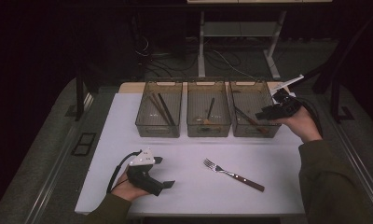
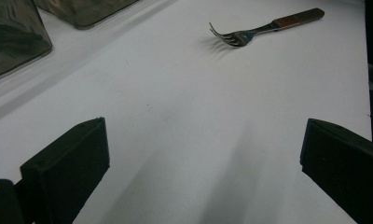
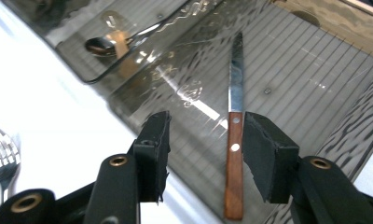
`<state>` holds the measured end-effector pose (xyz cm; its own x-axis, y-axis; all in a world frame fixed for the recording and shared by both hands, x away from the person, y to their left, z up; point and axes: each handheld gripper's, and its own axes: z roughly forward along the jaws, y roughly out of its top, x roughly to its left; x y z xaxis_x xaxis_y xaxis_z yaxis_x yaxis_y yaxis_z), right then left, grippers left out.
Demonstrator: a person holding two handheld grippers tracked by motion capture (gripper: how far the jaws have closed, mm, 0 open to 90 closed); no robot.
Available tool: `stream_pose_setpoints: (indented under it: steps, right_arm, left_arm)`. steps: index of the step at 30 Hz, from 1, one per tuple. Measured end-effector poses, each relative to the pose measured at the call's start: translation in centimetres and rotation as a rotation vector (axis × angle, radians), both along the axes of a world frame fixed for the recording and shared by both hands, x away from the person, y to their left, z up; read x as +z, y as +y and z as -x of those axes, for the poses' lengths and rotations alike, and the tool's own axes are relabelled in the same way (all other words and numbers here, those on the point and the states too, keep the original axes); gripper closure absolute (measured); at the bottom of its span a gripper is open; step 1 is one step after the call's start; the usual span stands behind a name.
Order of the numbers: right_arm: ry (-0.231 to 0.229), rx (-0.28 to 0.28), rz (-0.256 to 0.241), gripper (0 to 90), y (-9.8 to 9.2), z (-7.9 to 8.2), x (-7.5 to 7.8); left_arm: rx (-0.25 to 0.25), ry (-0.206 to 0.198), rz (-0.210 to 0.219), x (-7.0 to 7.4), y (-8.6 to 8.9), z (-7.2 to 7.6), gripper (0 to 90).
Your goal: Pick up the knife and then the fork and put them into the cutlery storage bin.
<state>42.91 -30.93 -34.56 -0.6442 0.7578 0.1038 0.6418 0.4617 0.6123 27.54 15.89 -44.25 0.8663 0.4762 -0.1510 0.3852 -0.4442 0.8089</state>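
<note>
No text, label, brand, number or sign can be read anywhere in these views: none on the three bins (image 1: pixel 208 109), the knife (image 3: pixel 234 140), the fork (image 1: pixel 233 174) or the white surface (image 1: pixel 268 154).

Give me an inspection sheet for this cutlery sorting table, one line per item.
Surface: white table, bare apart from what is listed.
Job's things: fork lying loose in front; knife flat in the right bin; spoon in the middle bin; chopsticks in the left bin.
Clutter: nothing seen.
Grippers: left tool open, low over the table; right tool open above the knife, not touching it.
Cables: black cable trailing from the left tool; more on the floor behind.
Surroundings: dark floor, desk legs behind.
</note>
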Motion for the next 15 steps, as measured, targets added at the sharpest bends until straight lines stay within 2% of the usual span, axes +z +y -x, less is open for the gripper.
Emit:
stream_pose_setpoints:
  steps: [4,8,15]
  right_arm:
    - [-0.018,0.019,0.004,49.8,0.2,1.8,0.3]
    - [-0.034,0.048,0.041,48.6,0.8,3.5,-0.1]
    - [-0.020,0.110,0.035,46.4,1.9,6.1,-1.4]
  left_arm:
    - [0.002,0.001,-0.001,0.0,0.0,0.0,0.5]
    - [0.013,-0.001,-0.001,0.0,0.1,0.0,0.0]
    - [0.015,0.002,0.007,0.1,0.3,0.0,0.0]
